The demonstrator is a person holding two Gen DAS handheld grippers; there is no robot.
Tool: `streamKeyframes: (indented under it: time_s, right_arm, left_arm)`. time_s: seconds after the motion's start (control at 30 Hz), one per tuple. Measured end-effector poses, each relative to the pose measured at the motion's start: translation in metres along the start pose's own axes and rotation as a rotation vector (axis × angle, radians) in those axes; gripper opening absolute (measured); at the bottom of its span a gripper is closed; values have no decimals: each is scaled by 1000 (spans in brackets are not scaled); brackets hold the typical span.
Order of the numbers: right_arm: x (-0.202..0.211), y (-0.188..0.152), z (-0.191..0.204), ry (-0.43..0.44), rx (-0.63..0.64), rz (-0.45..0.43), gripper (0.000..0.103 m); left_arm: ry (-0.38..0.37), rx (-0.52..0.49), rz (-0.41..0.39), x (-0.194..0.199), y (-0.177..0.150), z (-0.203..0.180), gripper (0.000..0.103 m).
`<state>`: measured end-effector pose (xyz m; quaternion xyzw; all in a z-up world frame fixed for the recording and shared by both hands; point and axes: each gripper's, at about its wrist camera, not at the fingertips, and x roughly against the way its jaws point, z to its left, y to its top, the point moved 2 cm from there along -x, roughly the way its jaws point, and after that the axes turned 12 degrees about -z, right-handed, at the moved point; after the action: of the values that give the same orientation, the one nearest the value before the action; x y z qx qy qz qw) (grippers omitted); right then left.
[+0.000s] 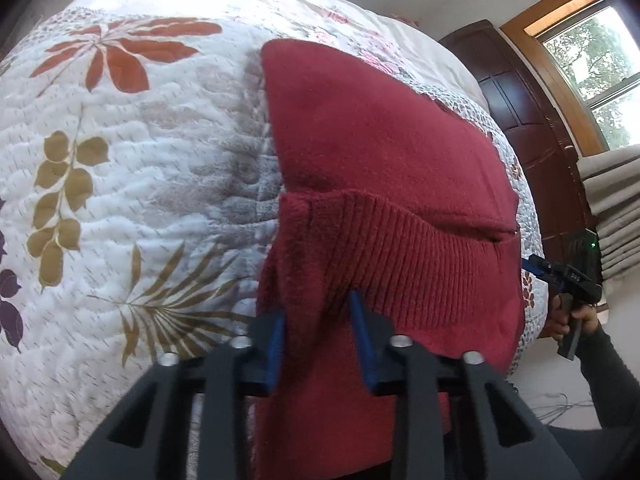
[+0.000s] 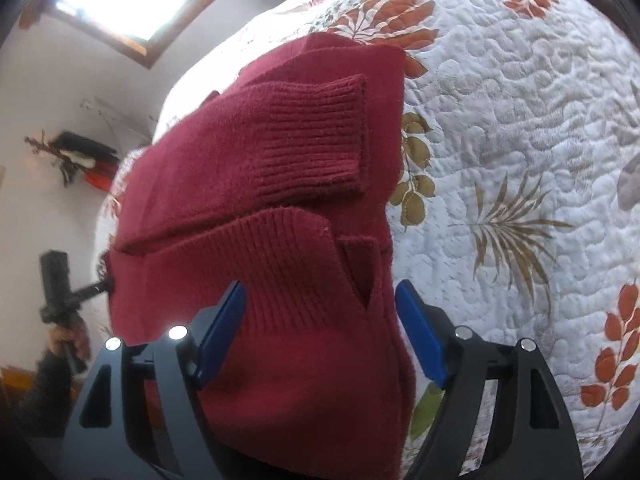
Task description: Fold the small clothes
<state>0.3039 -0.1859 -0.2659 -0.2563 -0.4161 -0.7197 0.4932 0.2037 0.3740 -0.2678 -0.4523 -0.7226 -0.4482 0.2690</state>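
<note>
Bright daylight from the window (image 1: 600, 80), blown out in the right wrist view; fisheye-bent edges, slightly soft focus.

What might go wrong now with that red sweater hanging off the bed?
1. The right tool is open around the red sweater, so that side may sag or slip off the quilt.
2. The left tool pinches bunched knit; lifting could drag the folded sleeve loose.

Left gripper (image 1: 318, 336): black frame, blue finger pads, silver bolts behind them. Right gripper (image 2: 320, 332): same build. Dark sleeve (image 1: 612, 364) behind handle.
</note>
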Motion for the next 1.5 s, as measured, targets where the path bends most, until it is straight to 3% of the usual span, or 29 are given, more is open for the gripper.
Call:
streamKeyframes:
  time_s: [0.13,0.27,0.33,0.47,0.57,0.67,0.7,0.73,0.8,1.3,1.5]
  right_arm:
    - [-10,-1,-1,-21,21,11,77]
    - [-16,-2,5,-13,42,36,30]
    - [-12,-2,12,-30,84,28,15]
    - [-10,-5,13,-30,85,27,20]
    - [-14,-3,9,-27,54,25,23]
    - [-15,0,7,-20,28,20,24]
    - [-14,0,8,-20,32,16,20]
    - [-12,-1,10,-14,38,11,8]
    - [-4,-2,7,-12,45,-4,6]
    - [104,-1,45,11,42,-281,5]
    - [146,16,60,21,36,-402,5]
  left_arm:
    - [-10,28,-3,2,0,6,16]
    - [1,15,-12,4,-3,2,11]
    - [14,-13,-19,6,-4,-5,10]
    - [39,-20,-15,2,-3,-7,12]
    - [47,-1,-30,-3,-1,-8,20]
    - [53,-2,-34,-1,-1,-11,11]
    - [54,-3,-37,0,-1,-11,11]
    - [56,-10,-41,1,-2,-13,10]
    - [69,-20,-72,6,-2,-15,9]
    - [-3,-29,-327,98,-5,-49,8]
    - [-33,-45,-443,135,21,-60,8]
